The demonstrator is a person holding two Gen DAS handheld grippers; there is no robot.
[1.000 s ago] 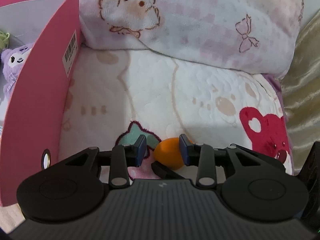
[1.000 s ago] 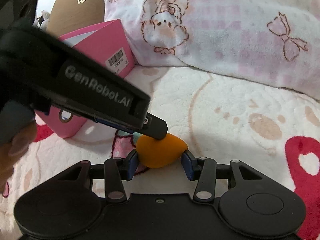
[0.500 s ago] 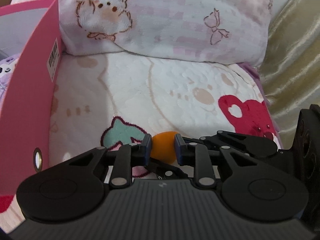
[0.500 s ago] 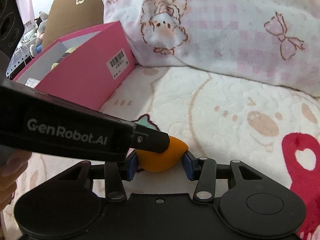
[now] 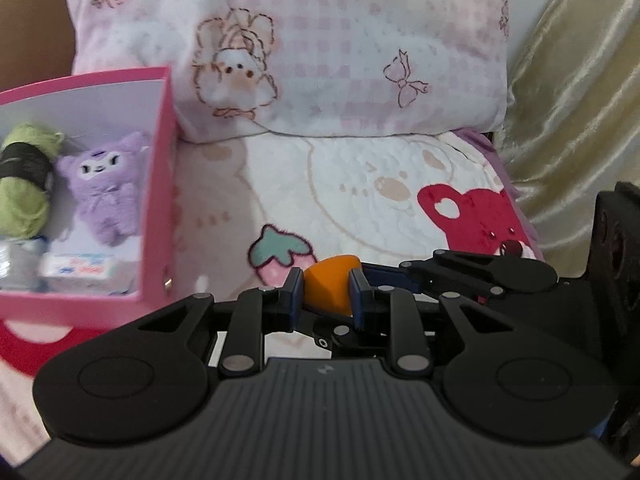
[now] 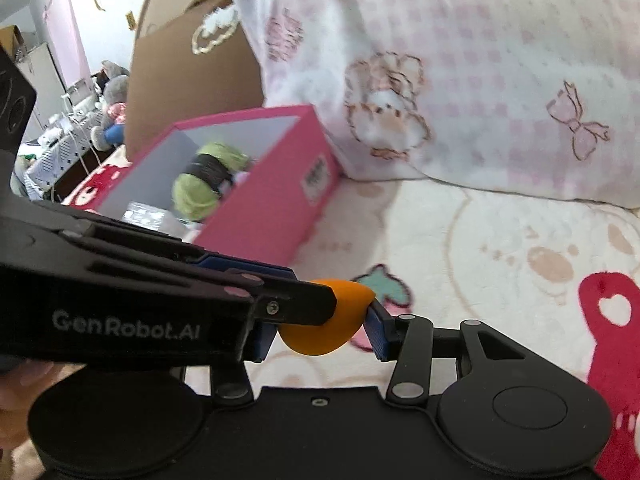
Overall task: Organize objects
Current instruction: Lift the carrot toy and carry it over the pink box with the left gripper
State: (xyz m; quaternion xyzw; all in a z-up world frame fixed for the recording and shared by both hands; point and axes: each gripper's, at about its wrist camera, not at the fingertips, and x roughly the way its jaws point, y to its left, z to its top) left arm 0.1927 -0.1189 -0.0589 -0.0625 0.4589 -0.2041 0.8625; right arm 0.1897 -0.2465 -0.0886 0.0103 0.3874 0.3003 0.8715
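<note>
An orange teardrop sponge (image 5: 329, 287) is pinched between both grippers above the bed. My left gripper (image 5: 326, 290) is shut on it, and my right gripper (image 6: 320, 334) grips it too, crossing under the left one. The sponge also shows in the right wrist view (image 6: 320, 328). The open pink box (image 5: 158, 184) stands to the left and holds a purple plush toy (image 5: 106, 192), a green yarn ball (image 5: 24, 184) and a small white packet (image 5: 78, 266). The box also shows in the right wrist view (image 6: 276, 200).
A white blanket with bear and strawberry prints (image 5: 340, 188) covers the bed. A pink checked pillow (image 5: 340, 60) lies behind. A gold curtain (image 5: 572, 100) hangs at the right. A brown cardboard panel (image 6: 188, 84) stands behind the box.
Both grippers have risen with the sponge held between them. The views now look down into the pink box, which has come closer on the left.
</note>
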